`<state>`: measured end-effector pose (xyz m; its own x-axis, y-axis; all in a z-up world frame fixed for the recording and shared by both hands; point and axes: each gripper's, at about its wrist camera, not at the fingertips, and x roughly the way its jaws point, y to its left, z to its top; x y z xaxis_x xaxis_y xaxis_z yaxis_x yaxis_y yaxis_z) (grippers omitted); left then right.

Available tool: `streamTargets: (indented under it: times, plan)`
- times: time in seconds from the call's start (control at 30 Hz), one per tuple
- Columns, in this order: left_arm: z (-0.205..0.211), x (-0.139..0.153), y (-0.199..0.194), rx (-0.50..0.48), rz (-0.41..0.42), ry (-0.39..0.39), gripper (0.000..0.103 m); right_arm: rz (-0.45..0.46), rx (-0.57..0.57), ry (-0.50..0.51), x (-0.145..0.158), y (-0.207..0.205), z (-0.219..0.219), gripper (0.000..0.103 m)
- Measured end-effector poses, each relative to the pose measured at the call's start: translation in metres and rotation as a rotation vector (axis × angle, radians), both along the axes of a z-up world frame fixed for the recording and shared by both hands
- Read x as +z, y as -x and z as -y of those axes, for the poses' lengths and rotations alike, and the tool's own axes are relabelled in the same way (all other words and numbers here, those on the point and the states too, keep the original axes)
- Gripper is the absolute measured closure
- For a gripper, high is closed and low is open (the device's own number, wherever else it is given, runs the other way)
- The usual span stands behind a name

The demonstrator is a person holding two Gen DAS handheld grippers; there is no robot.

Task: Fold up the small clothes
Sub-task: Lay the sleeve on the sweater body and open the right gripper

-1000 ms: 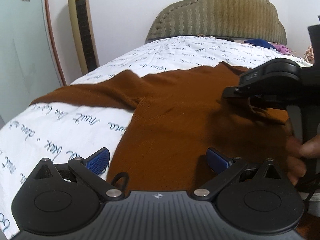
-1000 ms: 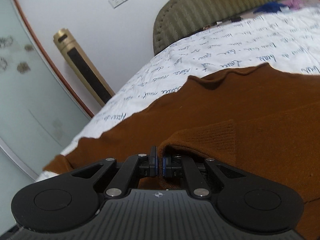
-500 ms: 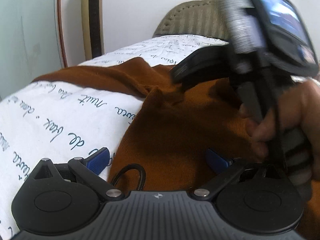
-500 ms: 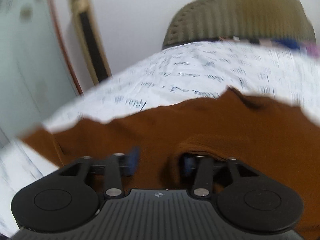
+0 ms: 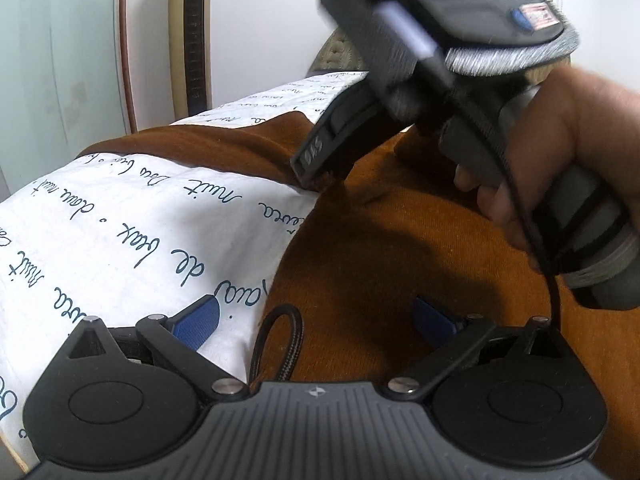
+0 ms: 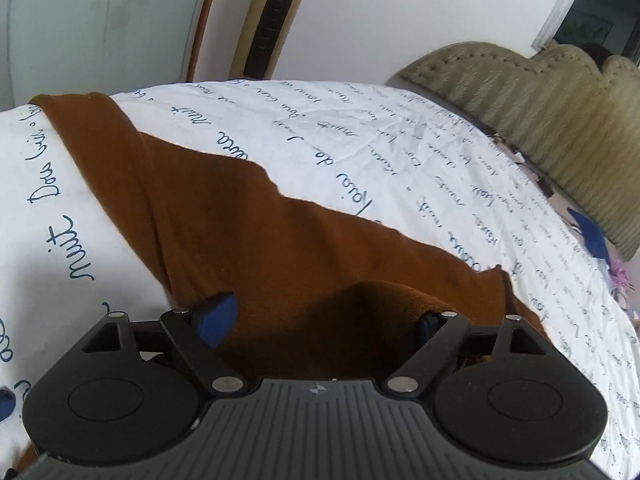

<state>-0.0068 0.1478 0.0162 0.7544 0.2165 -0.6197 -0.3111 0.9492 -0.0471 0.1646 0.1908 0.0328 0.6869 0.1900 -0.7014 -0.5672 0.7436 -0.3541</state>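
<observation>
The left gripper (image 5: 316,320) pointed downward with its jaws spread wide and nothing pressed between its blue pads (image 5: 198,326). The right hand (image 5: 560,168) gripped the handle of the right gripper (image 6: 324,320), whose jaws had just been opening and stood wide apart, clamping nothing.

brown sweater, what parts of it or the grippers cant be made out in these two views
- Brown sweater, left wrist view: its right side is hidden behind the right hand and the device it holds; its near edge is cut off by the left gripper body.
- Right gripper, right wrist view: its right finger is mostly buried behind a raised fold of sweater; jaws just opened, nothing pinched.
- Bed sheet writing: too small to read far off.
</observation>
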Motion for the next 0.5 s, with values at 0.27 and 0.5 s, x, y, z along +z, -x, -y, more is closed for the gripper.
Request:
streamTargets:
  times: [0.27,0.5]
  plan:
    - [0.002,0.002,-0.004,-0.001,-0.017,-0.007,0.0,-0.19,-0.009,-0.228,0.04,-0.007,0.034,0.017]
    - [0.003,0.008,-0.017,-0.012,-0.05,-0.031,0.0,-0.251,0.049,-0.201,0.055,-0.03,0.044,0.016]
